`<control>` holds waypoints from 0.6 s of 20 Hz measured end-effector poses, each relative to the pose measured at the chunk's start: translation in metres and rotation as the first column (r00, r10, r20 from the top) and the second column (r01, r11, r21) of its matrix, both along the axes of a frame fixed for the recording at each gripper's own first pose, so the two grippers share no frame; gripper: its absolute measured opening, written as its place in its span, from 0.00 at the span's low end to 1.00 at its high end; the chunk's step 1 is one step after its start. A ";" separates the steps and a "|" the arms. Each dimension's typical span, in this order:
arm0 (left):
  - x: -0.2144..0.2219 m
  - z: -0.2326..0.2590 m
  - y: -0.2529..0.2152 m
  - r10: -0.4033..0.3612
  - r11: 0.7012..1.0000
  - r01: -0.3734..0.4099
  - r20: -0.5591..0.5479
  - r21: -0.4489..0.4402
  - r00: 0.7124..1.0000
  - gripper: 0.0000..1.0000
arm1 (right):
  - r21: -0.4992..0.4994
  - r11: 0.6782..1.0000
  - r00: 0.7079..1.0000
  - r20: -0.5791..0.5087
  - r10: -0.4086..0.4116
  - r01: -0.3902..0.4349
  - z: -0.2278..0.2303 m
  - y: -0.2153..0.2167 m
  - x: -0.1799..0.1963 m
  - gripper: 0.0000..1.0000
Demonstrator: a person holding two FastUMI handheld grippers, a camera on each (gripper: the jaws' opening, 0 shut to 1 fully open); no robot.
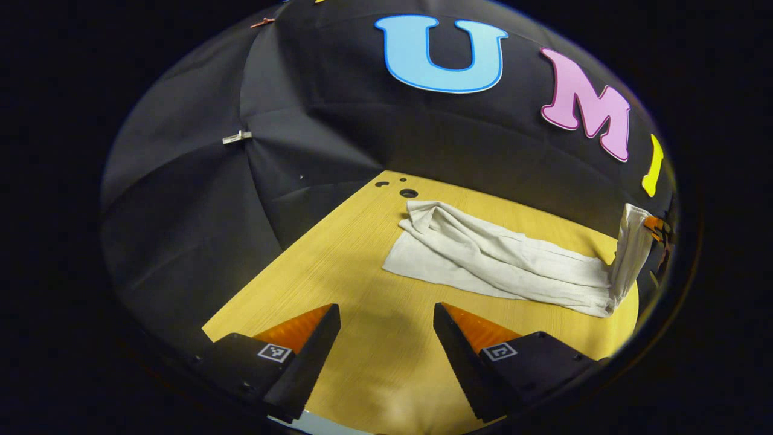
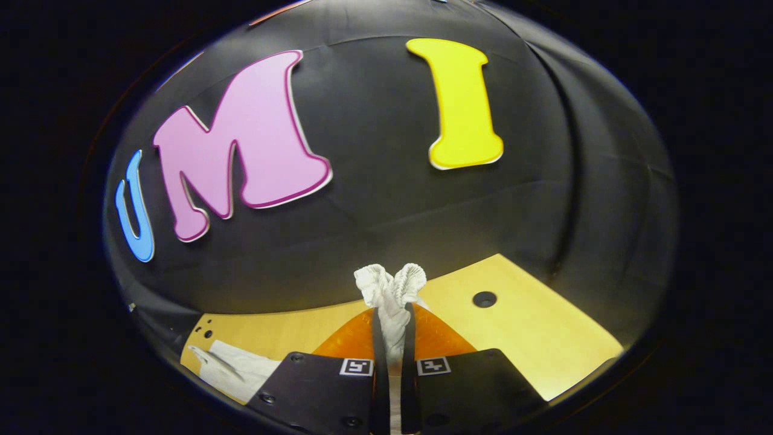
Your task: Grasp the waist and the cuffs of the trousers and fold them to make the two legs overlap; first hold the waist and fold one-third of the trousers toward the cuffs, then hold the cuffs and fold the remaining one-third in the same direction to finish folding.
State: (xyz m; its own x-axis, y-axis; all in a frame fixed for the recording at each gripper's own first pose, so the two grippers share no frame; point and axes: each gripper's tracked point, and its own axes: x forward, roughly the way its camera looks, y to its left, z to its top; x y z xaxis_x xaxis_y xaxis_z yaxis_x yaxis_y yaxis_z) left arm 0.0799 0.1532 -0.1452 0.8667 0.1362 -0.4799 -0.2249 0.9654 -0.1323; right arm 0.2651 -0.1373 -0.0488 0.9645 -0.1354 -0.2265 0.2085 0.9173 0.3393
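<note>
Plainly, the white trousers (image 1: 495, 260) lie stretched across the wooden table (image 1: 338, 284) in the left gripper view, one end bunched near the table's far edge by some dark holes, the other end lifted off the surface at the right. In the right gripper view, the right gripper (image 2: 392, 329) is pinched on that raised cloth, which puffs out above its fingertips. The left gripper (image 1: 386, 317) hovers over bare table, near the trousers, its jaws spread apart with nothing between them.
</note>
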 end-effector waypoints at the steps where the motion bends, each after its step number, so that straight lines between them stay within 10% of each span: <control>1: -0.001 -0.006 0.002 -0.004 1.000 0.004 -0.008 0.004 1.000 0.98 | 0.018 0.999 0.999 0.006 0.031 -0.032 -0.001 0.020 0.001 0.11; 12: 0.008 -0.032 0.011 -0.053 0.999 0.053 -0.057 -0.001 0.997 0.99 | 0.061 0.971 0.968 -0.085 0.234 -0.230 -0.079 0.177 -0.025 0.22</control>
State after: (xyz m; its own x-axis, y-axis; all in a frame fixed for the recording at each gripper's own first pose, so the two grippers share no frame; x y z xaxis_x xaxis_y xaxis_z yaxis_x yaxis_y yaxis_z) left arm 0.0875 0.1638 -0.1776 0.8439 0.0906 -0.5287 -0.1803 0.9762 -0.1204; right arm 0.2398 0.0393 -0.1274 0.9432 0.1032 -0.3158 0.0243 0.9266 0.3752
